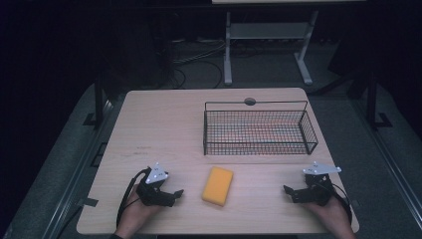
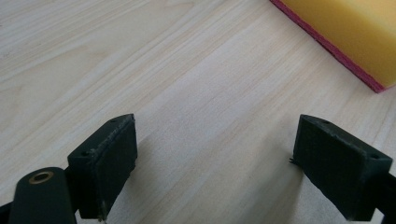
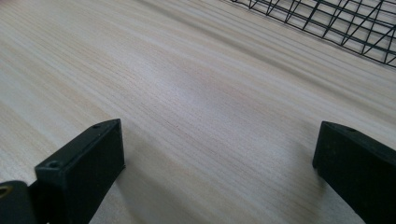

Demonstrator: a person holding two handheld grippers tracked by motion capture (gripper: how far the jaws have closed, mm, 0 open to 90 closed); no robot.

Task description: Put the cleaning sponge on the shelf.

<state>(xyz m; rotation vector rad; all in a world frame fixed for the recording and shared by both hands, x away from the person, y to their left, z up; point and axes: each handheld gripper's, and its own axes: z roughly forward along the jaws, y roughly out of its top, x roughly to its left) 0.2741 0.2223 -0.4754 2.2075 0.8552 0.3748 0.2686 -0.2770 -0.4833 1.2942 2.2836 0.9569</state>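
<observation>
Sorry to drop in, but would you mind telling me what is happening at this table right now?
A person sits at a wooden table with a handheld gripper in each hand. The left gripper and right gripper both rest near the front edge, jaws open and holding nothing. A yellow sponge lies flat between them, untouched. Behind it stands a black wire basket with nothing in it.

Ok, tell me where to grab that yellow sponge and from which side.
Take the yellow sponge across its two long side faces, near mid-length, probably coming down from above. It lies flat on the table with its long axis running roughly front to back, so the narrower width likely suits the jaws. The left gripper, open and empty, sits closest beside it.
</observation>
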